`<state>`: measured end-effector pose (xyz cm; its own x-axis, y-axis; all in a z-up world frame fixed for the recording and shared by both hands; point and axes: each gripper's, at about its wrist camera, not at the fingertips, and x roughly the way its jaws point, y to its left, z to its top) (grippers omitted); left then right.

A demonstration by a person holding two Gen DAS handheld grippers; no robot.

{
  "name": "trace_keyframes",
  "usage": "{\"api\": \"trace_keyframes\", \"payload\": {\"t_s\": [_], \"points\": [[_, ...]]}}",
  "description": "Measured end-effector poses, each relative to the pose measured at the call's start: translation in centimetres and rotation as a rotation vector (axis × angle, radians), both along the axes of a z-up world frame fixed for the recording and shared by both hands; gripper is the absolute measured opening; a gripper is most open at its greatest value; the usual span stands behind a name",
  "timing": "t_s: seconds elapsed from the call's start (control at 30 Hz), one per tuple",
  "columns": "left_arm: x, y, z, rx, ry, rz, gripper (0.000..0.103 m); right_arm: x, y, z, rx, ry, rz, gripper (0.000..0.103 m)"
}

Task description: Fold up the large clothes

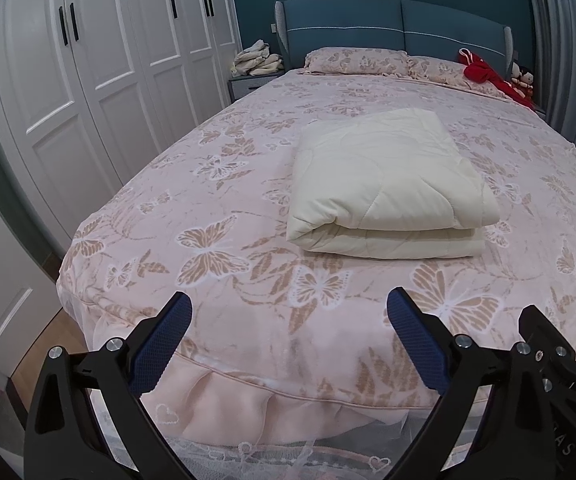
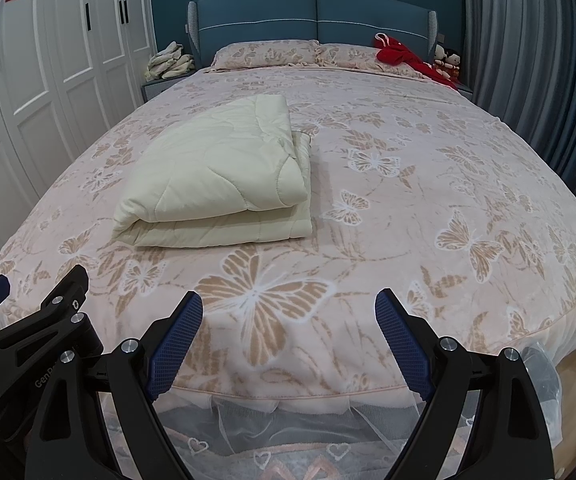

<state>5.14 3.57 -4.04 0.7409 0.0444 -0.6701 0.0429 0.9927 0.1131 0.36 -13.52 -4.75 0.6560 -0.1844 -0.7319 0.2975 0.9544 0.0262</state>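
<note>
Left gripper (image 1: 288, 312) is spread wide w/ nothing between its blue pads (image 1: 160, 352), hovering over the foot edge of the bed (image 1: 208, 208). Right gripper (image 2: 288, 312) likewise spread wide, holding nothing, just beside the left one at the same edge; each shows at the side of the other's view. Ahead of both, well apart from the fingers, a cream quilt (image 1: 388, 184) lies folded into a thick rectangle on the pink butterfly bedspread, approx mid-bed, rolled fold facing the grippers; in the right wrist view it sits left of centre (image 2: 216, 176). Past it, two matching pillows (image 1: 356, 60) at the head end against a blue headboard (image 1: 392, 24). Red cloth (image 1: 484, 72) lies on the right pillow, w/ small dolls (image 2: 446, 60) next to it. Left of the bed: a nightstand carrying a pile of pale clothes (image 1: 256, 58), then white wardrobe doors (image 1: 88, 60) w/ red paper cutouts. Grey curtain (image 2: 528, 60) on the right side.
</note>
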Motion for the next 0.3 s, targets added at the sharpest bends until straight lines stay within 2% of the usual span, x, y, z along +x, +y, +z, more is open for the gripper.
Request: {"api": "trace_keyframes", "payload": {"t_s": [0.3], "points": [[-0.05, -0.36, -0.04, -0.008, 0.004, -0.014, 0.091, 0.04, -0.11, 0.3, 0.004, -0.001, -0.003, 0.086]]}}
